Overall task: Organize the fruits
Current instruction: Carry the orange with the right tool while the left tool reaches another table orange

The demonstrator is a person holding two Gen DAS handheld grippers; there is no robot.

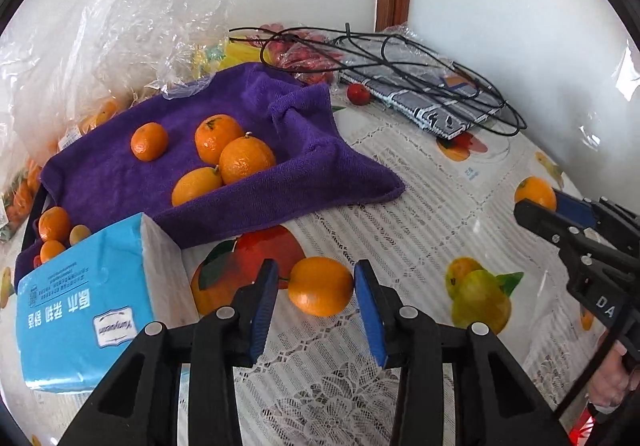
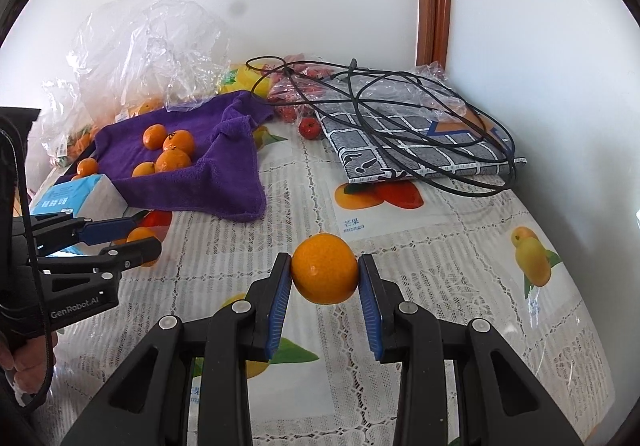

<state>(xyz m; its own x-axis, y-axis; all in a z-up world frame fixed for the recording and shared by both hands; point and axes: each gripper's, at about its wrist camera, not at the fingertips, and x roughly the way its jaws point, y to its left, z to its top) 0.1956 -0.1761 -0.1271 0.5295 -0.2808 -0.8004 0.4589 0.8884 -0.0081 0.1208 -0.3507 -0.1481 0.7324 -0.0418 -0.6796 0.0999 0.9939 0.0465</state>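
Left gripper (image 1: 316,286) is seen from its own wrist camera with an orange (image 1: 320,286) between its blue pads; the right pad touches the fruit, while a narrow gap shows at the left pad, so no firm grip can be confirmed. That orange rests on the fruit-printed tablecloth (image 1: 420,213), just beside a blue tissue pack (image 1: 80,310). Four more oranges lie on a purple towel (image 1: 120,173) farther back, near crumpled clear plastic bags (image 1: 132,9). At the right edge the right gripper (image 1: 538,201) is seen clamped on another orange (image 1: 534,191).

From the right wrist view, the right gripper (image 2: 325,272) is closed on a second orange (image 2: 325,270), both blue pads pressed against its sides above the tablecloth (image 2: 440,238). The left gripper (image 2: 132,236) is seen at the left, lower down. A black cable (image 2: 400,101) lies tangled over a grid-patterned flat package (image 2: 420,149) near the wall
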